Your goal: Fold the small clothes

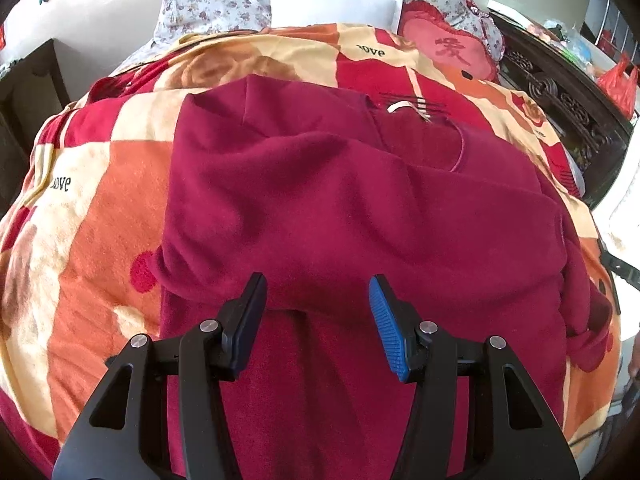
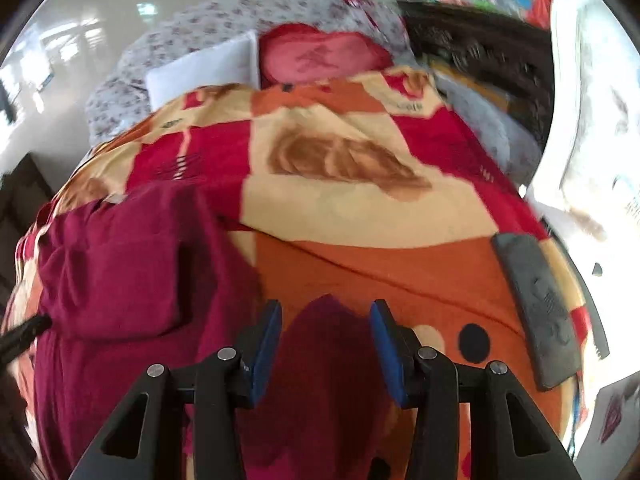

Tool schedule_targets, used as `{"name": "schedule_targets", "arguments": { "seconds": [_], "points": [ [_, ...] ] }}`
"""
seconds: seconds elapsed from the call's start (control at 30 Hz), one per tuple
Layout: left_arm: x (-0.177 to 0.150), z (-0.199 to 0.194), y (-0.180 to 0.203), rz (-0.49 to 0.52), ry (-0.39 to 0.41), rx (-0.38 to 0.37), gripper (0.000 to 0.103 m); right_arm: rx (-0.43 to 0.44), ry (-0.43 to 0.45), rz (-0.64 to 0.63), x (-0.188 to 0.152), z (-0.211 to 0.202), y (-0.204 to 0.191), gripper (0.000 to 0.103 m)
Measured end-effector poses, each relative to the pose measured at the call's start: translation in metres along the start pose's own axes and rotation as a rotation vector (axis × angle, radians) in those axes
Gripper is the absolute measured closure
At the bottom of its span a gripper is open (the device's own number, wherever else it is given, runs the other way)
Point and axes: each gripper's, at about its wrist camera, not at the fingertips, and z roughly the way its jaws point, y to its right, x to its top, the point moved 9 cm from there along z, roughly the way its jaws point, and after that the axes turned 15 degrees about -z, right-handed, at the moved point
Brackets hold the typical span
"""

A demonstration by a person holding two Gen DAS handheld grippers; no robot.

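A dark red fleece garment (image 1: 340,208) lies partly folded on a bed with a red, orange and cream blanket (image 1: 92,216). My left gripper (image 1: 318,292) is open just above the garment's near fold, holding nothing. In the right wrist view the garment (image 2: 132,264) lies to the left, and a rounded piece of it (image 2: 326,336) sits between the fingers of my right gripper (image 2: 326,316). That gripper is open; the cloth lies between the blue pads without being pinched. The right view is blurred by motion.
A white pillow (image 1: 336,4), a pink heart cushion (image 1: 448,50) and a floral quilt (image 1: 208,4) lie at the head of the bed. Dark carved furniture (image 1: 560,96) stands on the right. A dark flat object (image 2: 540,312) lies on the blanket's right edge.
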Motion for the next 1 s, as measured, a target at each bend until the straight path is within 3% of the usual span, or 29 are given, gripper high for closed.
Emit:
{"name": "schedule_targets", "arguments": {
  "seconds": [0.13, 0.23, 0.3, 0.33, 0.37, 0.4, 0.53, 0.77, 0.87, 1.0],
  "points": [
    [-0.003, 0.006, 0.000, -0.028, -0.025, -0.010, 0.050, 0.063, -0.095, 0.017, -0.006, 0.029, -0.009, 0.059],
    [-0.007, 0.009, 0.002, -0.007, -0.031, 0.000, 0.050, 0.064, -0.190, 0.027, -0.022, 0.052, -0.014, 0.059],
    [-0.008, 0.008, 0.003, 0.006, -0.025, 0.004, 0.050, 0.089, -0.192, 0.054, -0.030, 0.058, -0.014, 0.062],
    [-0.007, 0.008, 0.002, 0.009, -0.021, 0.008, 0.050, 0.088, -0.173, 0.041, -0.032, 0.056, -0.013, 0.078],
    [-0.007, 0.009, 0.000, 0.007, -0.019, 0.013, 0.050, 0.089, -0.160, 0.028, -0.034, 0.053, -0.013, 0.087],
    [-0.006, 0.009, -0.002, 0.000, -0.021, 0.014, 0.050, 0.107, -0.138, 0.038, -0.035, 0.049, -0.011, 0.098],
    [-0.001, 0.006, -0.008, -0.041, -0.018, 0.000, 0.050, 0.063, -0.028, 0.065, -0.029, 0.011, 0.012, 0.099],
    [0.006, -0.003, -0.011, -0.068, 0.004, -0.018, 0.050, -0.089, 0.319, 0.122, 0.034, -0.131, 0.068, 0.099],
    [0.006, -0.006, -0.012, -0.085, 0.002, -0.033, 0.050, -0.125, 0.460, 0.092, 0.064, -0.188, 0.069, 0.099],
    [0.007, -0.013, -0.014, -0.092, 0.010, -0.047, 0.050, -0.088, 0.593, -0.002, 0.102, -0.227, 0.048, 0.099]
  ]
}}
